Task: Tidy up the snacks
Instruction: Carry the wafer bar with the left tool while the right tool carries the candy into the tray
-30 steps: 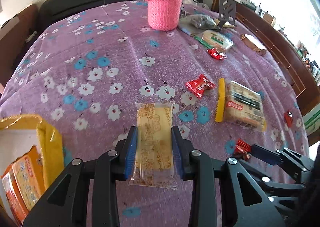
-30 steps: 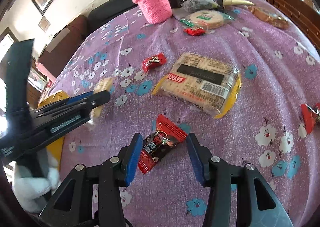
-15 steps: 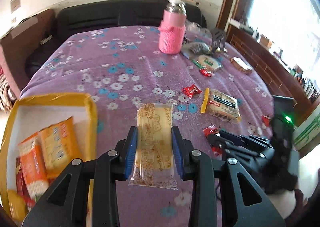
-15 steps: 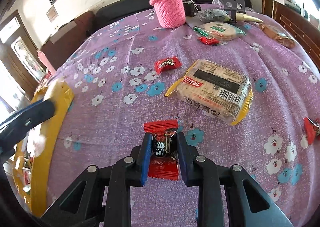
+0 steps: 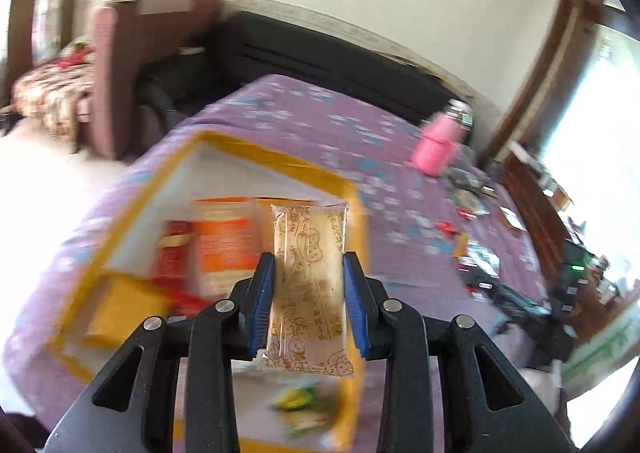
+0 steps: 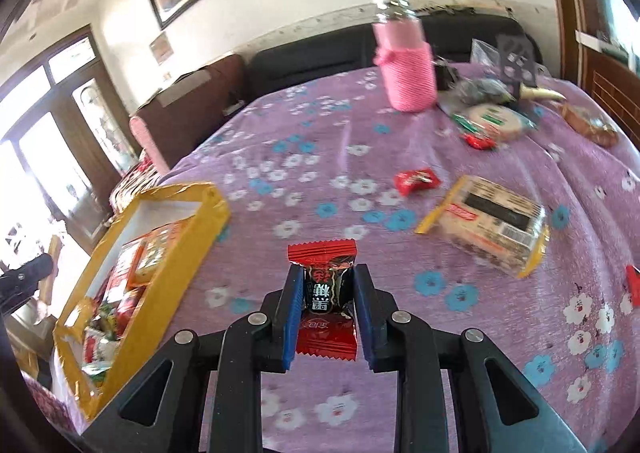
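My left gripper (image 5: 309, 273) is shut on a pale yellow wrapped cake snack (image 5: 308, 253) and holds it above the yellow-rimmed box (image 5: 224, 145), which holds orange and red snack packs (image 5: 228, 241). My right gripper (image 6: 325, 285) is shut on a red and black candy (image 6: 325, 289), lifted above the purple flowered cloth. The yellow-rimmed box also shows in the right wrist view (image 6: 184, 253), to the left of the candy. A red candy (image 6: 416, 181) and a large cracker pack (image 6: 492, 225) lie on the cloth ahead right.
A pink knit-covered bottle (image 6: 408, 73) stands at the far side. A round cracker pack (image 6: 496, 121), another red candy (image 6: 480, 141) and dark odds and ends lie at the far right. A red candy (image 6: 632, 289) lies at the right edge. A black sofa stands behind.
My left gripper has swung left with the cake snack, from over the cloth to over the yellow box. My right gripper has shut on the red candy and lifted it.
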`<state>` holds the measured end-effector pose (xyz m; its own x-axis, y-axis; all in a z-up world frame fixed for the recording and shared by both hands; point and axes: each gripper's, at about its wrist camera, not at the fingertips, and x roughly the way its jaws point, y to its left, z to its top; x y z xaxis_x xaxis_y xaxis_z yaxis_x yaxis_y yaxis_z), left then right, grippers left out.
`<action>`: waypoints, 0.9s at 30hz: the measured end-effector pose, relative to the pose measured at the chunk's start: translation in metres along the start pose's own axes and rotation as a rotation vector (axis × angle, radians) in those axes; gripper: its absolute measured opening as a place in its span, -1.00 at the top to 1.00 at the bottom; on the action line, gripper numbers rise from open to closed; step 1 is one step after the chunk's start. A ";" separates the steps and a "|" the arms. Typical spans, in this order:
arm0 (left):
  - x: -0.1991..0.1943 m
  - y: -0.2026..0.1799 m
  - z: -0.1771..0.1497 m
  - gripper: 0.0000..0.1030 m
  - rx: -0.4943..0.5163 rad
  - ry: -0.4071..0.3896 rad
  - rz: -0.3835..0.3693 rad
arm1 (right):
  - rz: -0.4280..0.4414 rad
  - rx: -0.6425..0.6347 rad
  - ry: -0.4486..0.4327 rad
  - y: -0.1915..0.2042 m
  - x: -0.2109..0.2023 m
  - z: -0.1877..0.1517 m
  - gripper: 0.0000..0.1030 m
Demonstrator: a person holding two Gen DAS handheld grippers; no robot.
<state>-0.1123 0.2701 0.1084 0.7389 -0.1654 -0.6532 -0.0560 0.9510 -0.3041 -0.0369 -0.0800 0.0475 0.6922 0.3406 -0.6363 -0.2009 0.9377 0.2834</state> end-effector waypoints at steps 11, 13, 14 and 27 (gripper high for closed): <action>0.008 0.065 -0.016 0.39 -0.095 0.009 0.070 | 0.146 -0.139 0.087 0.103 0.000 -0.005 0.51; 0.007 0.068 -0.019 0.39 -0.104 0.016 0.061 | 0.170 -0.173 0.100 0.124 0.002 -0.006 0.51; 0.010 0.070 -0.020 0.39 -0.109 0.019 0.054 | 0.180 -0.183 0.107 0.132 0.002 -0.007 0.51; 0.038 0.066 -0.016 0.39 -0.061 0.079 0.065 | 0.225 -0.254 0.223 0.206 0.055 -0.010 0.51</action>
<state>-0.0989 0.3227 0.0520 0.6774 -0.1263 -0.7247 -0.1447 0.9430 -0.2996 -0.0472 0.1326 0.0633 0.4499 0.5194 -0.7265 -0.5142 0.8158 0.2648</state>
